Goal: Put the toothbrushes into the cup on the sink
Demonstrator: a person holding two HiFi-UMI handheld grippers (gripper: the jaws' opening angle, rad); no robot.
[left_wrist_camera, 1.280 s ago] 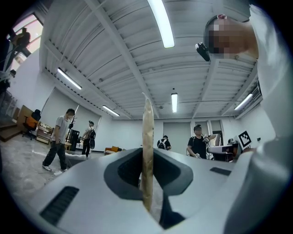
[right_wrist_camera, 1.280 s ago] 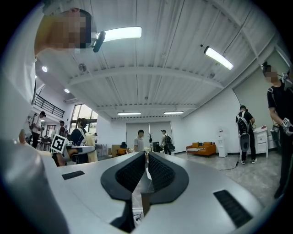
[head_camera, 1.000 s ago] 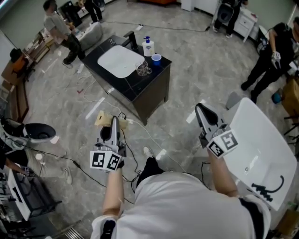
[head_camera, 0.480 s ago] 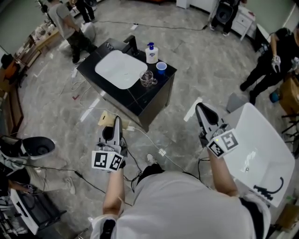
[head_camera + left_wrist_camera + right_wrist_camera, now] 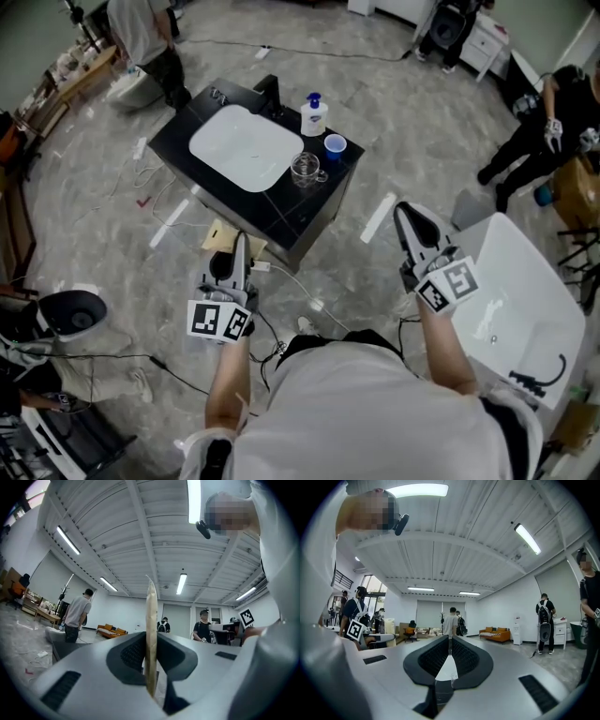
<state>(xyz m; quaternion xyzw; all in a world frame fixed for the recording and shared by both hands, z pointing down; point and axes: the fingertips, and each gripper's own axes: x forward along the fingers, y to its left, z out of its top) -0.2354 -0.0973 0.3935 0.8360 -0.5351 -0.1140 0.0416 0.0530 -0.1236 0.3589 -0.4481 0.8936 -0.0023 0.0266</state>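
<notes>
The left tongs [image 5: 236, 246] pinch a thin cream stick [image 5: 151, 634] that stands upright, seen edge-on, its tip rising above the pads; whether it is a toothbrush cannot be told; the right tongs [image 5: 403, 211] are pressed together with nothing between them. Both are held over the grey floor [image 5: 375, 94], apart from the black bench [image 5: 281, 202]; the bench carries a white basin [image 5: 246, 148], and just beside it stand a clear glass cup [image 5: 306, 169], a blue cup [image 5: 335, 145] and a soap bottle [image 5: 313, 114].
</notes>
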